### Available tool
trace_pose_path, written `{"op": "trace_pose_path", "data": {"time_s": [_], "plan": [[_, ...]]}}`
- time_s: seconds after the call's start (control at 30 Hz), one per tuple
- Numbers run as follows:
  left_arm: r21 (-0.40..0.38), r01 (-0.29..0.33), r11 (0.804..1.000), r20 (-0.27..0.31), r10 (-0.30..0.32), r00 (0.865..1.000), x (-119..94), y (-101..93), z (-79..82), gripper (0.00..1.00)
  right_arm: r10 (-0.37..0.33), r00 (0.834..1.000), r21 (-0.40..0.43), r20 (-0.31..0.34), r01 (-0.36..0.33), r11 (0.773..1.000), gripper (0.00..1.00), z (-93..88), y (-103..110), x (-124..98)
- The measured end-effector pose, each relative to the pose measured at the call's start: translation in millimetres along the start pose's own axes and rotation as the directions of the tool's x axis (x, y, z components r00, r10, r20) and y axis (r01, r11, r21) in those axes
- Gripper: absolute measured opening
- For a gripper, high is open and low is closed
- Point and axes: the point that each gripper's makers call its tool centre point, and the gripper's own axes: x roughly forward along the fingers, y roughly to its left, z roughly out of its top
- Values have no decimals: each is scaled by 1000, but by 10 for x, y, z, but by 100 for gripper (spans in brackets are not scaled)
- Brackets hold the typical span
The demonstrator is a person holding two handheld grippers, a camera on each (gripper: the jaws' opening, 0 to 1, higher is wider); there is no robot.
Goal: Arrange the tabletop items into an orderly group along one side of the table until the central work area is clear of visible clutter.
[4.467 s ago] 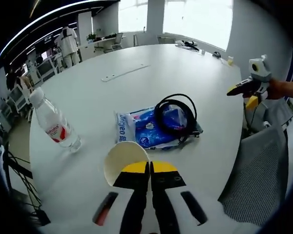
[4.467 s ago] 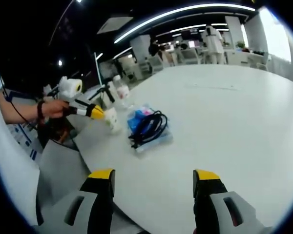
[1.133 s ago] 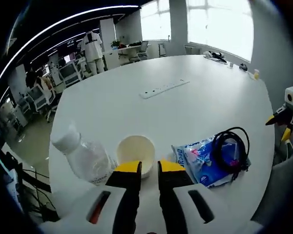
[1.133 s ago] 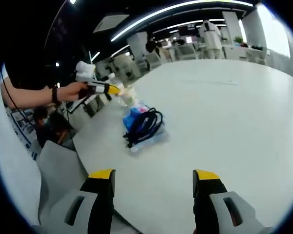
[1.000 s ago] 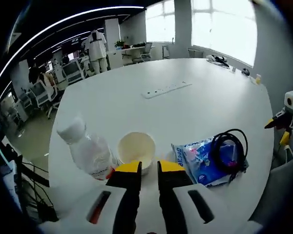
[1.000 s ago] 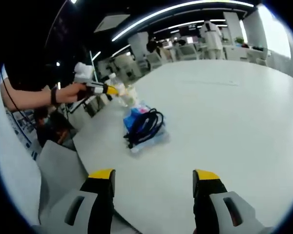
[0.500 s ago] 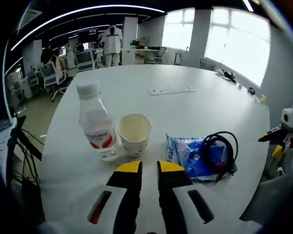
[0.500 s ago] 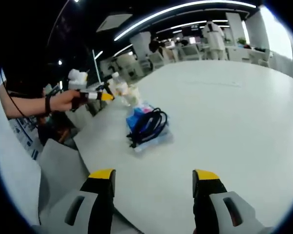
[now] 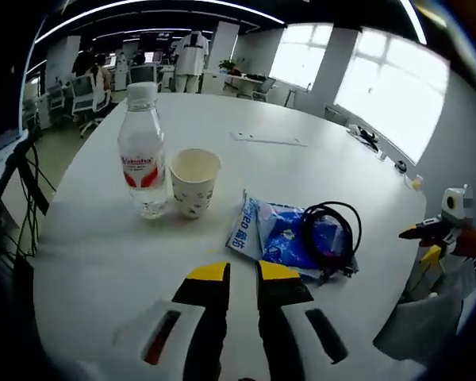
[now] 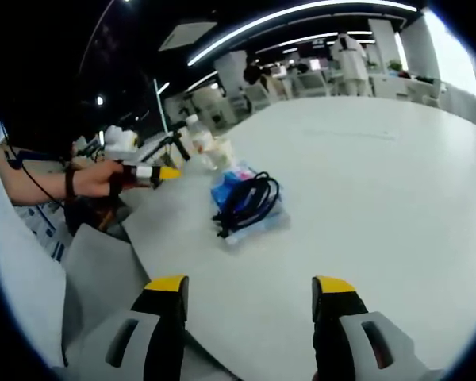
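My left gripper (image 9: 239, 274) has its jaws nearly pressed together, gripping nothing, above the near table (image 9: 103, 254) edge. Beyond it, a cup (image 9: 193, 182) stands upright just beside an upright bottle (image 9: 141, 155); to their right lies a blue packet (image 9: 282, 236) with a black cable (image 9: 330, 236) coiled on it. My right gripper (image 10: 251, 287) is spread wide and empty, well apart from the packet and cable.
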Motion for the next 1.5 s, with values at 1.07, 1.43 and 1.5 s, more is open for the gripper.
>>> {"op": "trace_pose_path", "data": {"time_s": [1.07,1.43,1.5], "plan": [[37,130,991,-77,-126,989,259,-635,-205,13,47,999,-2,-12,-47,999,66,9,213,174],[29,154,988,-91,-151,984,360,-750,-200,16,49,999,34,7,-50,998,64,91,196,268],[25,158,987,-92,-155,984,391,-764,-190,16,49,999,32,6,-49,998,64,104,201,295]]}}
